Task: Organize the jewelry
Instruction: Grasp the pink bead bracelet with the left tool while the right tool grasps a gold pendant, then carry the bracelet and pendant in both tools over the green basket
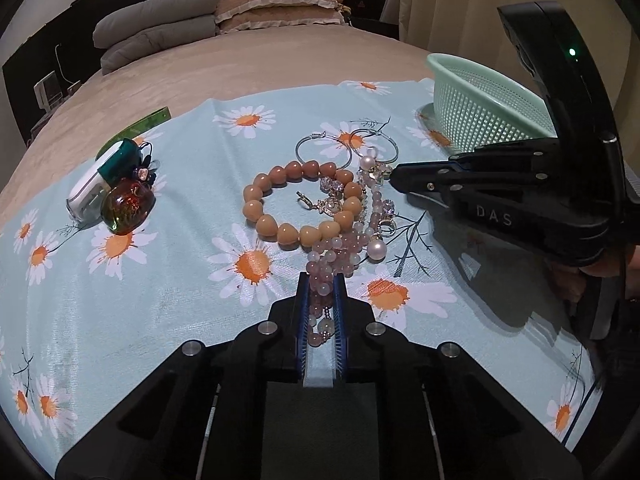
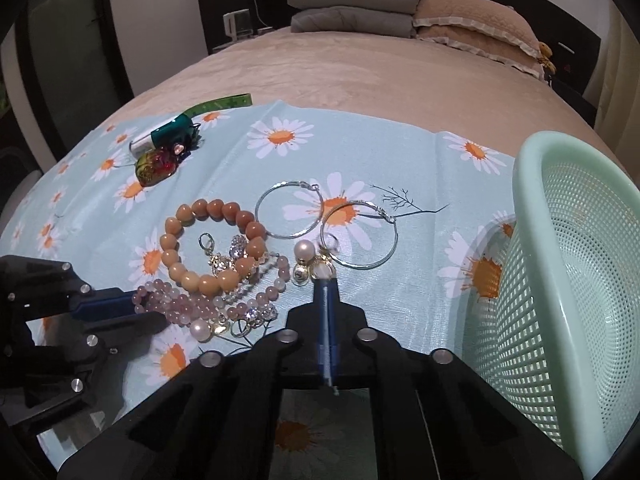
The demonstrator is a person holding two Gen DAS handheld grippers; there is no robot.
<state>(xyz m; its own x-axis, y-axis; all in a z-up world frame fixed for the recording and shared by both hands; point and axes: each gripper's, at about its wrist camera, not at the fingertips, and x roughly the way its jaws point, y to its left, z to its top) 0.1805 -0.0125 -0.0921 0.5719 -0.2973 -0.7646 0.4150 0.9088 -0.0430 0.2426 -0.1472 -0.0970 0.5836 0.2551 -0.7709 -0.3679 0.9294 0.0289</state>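
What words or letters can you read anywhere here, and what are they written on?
"D A S": pale letters on the black side of the right gripper, seen from the left wrist camera.
Green tape measure: its marks are too small to read.
White and green bottle: any label is too blurred to read.
Nothing else readable on the jewelry, green basket or daisy cloth.

Left gripper (image 1: 322, 280) seen closed on pink bead bracelet (image 1: 334, 258), beads pressed between blue pads. Orange bead bracelet (image 1: 298, 204) laid just beyond, on daisy cloth (image 1: 160, 280). Two hoop earrings (image 1: 324, 152) placed behind it. Right gripper (image 1: 394, 178) seen at right, tips at pearl pieces. Green basket (image 1: 480, 104) seen behind right gripper.
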